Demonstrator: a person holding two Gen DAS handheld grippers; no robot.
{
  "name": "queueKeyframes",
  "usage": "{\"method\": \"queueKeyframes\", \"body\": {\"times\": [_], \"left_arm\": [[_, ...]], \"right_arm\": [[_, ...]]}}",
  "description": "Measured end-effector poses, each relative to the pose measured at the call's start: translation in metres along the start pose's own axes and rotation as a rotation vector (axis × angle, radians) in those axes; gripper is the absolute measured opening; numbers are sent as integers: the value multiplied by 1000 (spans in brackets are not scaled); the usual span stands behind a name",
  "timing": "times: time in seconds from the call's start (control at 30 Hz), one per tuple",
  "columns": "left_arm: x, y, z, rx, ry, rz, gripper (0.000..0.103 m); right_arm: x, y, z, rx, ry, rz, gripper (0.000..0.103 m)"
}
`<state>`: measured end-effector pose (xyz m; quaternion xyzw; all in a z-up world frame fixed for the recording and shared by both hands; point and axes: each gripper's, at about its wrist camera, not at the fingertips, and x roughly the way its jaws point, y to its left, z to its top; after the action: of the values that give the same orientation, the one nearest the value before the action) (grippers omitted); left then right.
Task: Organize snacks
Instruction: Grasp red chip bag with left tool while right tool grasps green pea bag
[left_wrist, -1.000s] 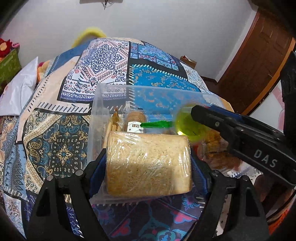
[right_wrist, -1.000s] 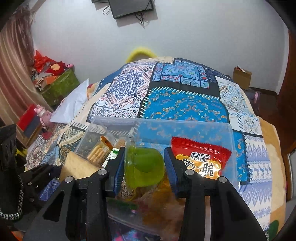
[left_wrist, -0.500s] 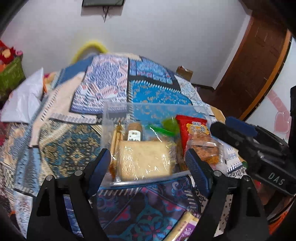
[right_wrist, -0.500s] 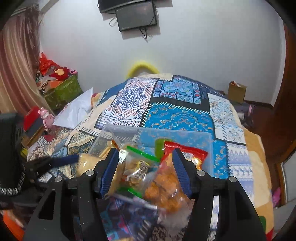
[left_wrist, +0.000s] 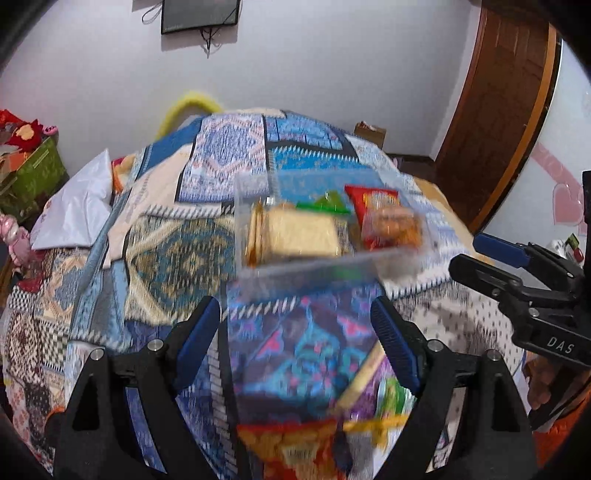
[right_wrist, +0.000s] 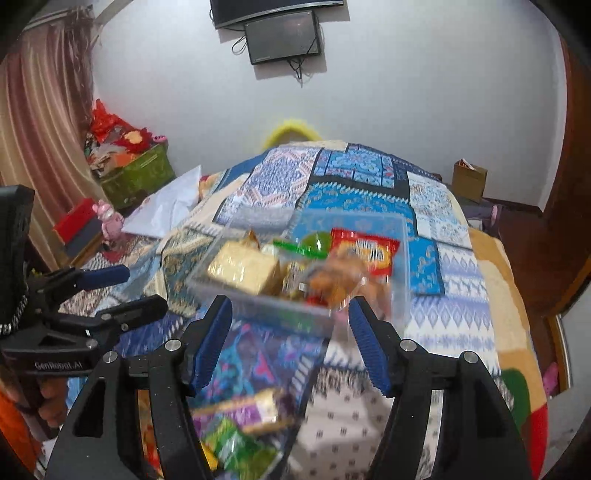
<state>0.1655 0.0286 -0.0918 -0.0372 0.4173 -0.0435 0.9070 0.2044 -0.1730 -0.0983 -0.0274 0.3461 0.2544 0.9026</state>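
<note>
A clear plastic bin (left_wrist: 317, 266) (right_wrist: 266, 299) sits on the patterned bedspread. It holds a tan wrapped cracker block (left_wrist: 301, 230) (right_wrist: 242, 267), a red snack bag (left_wrist: 373, 201) (right_wrist: 364, 251), a green jelly cup (right_wrist: 314, 242) and an orange snack pack (left_wrist: 393, 227) (right_wrist: 340, 280). My left gripper (left_wrist: 297, 332) is open and empty, held back from the bin. My right gripper (right_wrist: 290, 325) is open and empty, just short of the bin's near wall. Loose snack packets lie near me (left_wrist: 295, 446) (right_wrist: 236, 435). The frames are blurred.
The bedspread (left_wrist: 177, 258) (right_wrist: 443, 317) covers a bed. A white pillow (left_wrist: 74, 210) and a green box with red items (right_wrist: 136, 173) are at the left. A wooden door (left_wrist: 498, 110) is at the right, a cardboard box (right_wrist: 469, 177) at the far wall.
Both grippers let go of their snacks into the bin, opened, and pulled back and up. The cracker block and the green cup now lie in the bin.
</note>
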Motion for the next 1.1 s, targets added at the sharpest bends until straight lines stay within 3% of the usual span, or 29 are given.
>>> {"method": "queueKeyframes", "body": {"times": [0.47, 0.87, 1.03, 1.1], "left_arm": [[5, 10, -85, -36, 133, 11, 84], [22, 11, -119, -49, 217, -4, 84], [35, 14, -125, -89, 233, -13, 84], [36, 13, -125, -90, 230, -9, 84]], "right_arm": [[23, 13, -85, 23, 189, 26, 62], [45, 19, -106, 65, 245, 65, 68], [41, 10, -107, 83, 239, 63, 41], [38, 5, -107, 94, 236, 68, 36]]}}
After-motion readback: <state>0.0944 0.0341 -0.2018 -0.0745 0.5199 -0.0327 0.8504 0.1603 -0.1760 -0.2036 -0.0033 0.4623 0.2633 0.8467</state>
